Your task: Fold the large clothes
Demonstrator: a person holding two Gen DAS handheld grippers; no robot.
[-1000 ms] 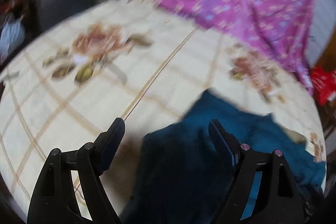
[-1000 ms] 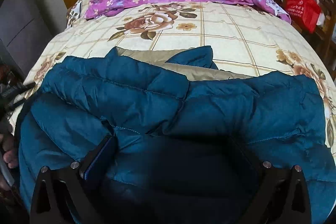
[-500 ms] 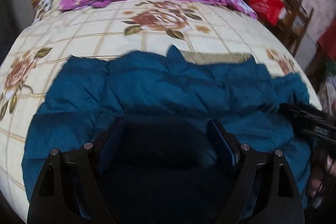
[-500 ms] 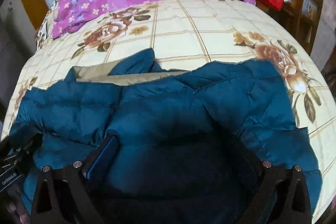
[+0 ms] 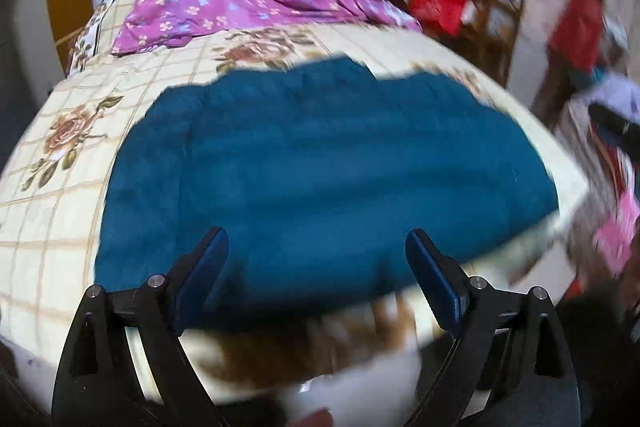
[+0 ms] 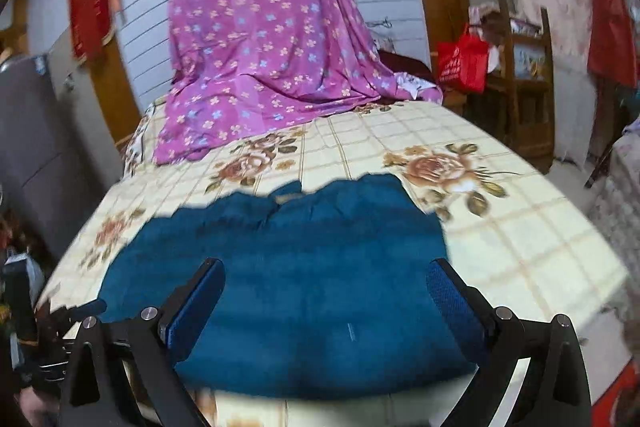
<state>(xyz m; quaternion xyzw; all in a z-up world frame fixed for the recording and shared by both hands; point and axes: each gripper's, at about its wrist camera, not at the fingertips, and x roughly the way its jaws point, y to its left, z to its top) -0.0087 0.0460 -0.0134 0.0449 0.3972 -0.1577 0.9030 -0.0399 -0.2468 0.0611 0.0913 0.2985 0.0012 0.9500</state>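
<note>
A teal padded jacket lies folded into a wide bundle on the floral bed sheet; it also shows in the right wrist view. My left gripper is open and empty, raised above the jacket's near edge. My right gripper is open and empty, also held above the jacket's near part. The left gripper's body shows at the lower left of the right wrist view. Both views are blurred.
A purple flowered cloth drapes over something tall at the bed's far end. A red bag hangs by a wooden chair at the right. The bed sheet spreads right of the jacket. A grey cabinet stands left.
Both grippers have pulled back and up from the jacket, so more of the bed and room shows. The left gripper swung from the bare sheet to face the jacket.
</note>
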